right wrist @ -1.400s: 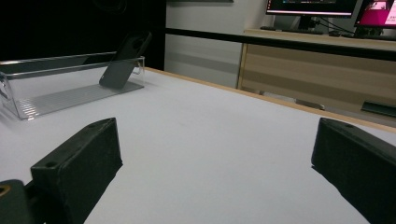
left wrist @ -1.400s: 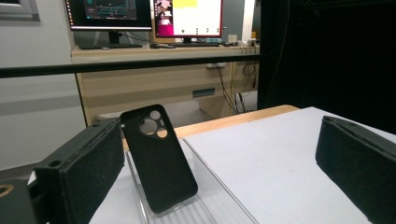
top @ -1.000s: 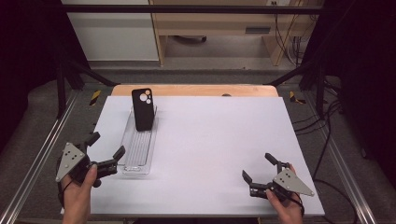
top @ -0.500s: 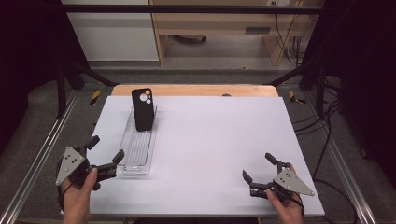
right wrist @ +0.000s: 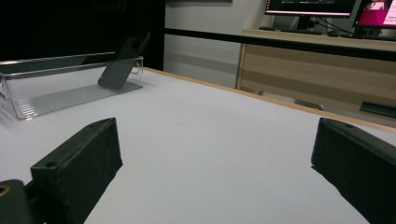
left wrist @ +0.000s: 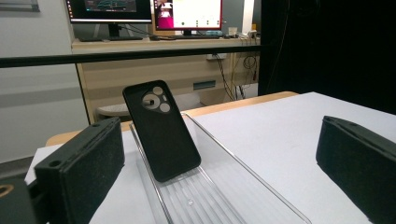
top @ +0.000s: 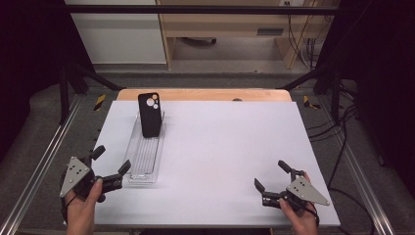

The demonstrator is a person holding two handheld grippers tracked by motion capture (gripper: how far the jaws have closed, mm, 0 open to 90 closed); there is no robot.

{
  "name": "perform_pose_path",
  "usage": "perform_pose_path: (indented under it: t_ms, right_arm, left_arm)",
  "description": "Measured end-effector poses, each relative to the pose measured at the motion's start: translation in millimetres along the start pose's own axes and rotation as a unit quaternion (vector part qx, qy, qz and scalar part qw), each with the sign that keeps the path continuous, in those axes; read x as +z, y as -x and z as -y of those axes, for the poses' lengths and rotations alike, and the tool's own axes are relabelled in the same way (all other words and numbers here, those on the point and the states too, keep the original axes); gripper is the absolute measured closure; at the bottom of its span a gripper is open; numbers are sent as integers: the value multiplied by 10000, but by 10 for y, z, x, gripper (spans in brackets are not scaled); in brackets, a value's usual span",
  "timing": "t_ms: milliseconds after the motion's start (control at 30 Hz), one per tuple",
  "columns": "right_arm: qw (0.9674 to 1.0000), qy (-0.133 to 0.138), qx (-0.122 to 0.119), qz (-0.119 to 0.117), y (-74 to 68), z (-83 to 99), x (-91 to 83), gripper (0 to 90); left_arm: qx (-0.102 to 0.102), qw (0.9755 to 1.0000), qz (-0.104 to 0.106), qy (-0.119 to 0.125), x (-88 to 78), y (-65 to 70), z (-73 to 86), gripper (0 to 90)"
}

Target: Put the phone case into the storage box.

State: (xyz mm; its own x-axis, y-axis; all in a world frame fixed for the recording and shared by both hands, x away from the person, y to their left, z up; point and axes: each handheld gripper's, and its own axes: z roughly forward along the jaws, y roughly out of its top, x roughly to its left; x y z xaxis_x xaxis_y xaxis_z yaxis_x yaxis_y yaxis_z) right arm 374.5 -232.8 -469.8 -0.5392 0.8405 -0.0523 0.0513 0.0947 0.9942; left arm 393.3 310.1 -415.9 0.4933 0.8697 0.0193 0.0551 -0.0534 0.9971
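My left gripper (top: 111, 167), fingers spread, is nearest the black plastic phone case (top: 149, 114) leaning upright far ahead in the long clear plastic tray (top: 138, 172), while my right gripper (top: 272, 182) also waits spread.

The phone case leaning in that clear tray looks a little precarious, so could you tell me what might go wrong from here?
1. The black phone case only leans against the far end of the clear tray, so a nudge could topple it.
2. The open left claw sits right at the tray's near end and may push the light tray along the table.
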Motion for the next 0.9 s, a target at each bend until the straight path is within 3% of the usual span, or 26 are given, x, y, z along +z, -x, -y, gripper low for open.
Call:
perform_pose_path:
  t_ms: [233,900]
  right_arm:
    - [10000,2,3,4,1,-1,-2,21]
    - [10000,0,-7,10,8,-1,-7,22]
  left_arm:
    - [15,10000,-38,-12,-16,2,65,6]
    - [40,9996,273,-72,69,138,210,5]
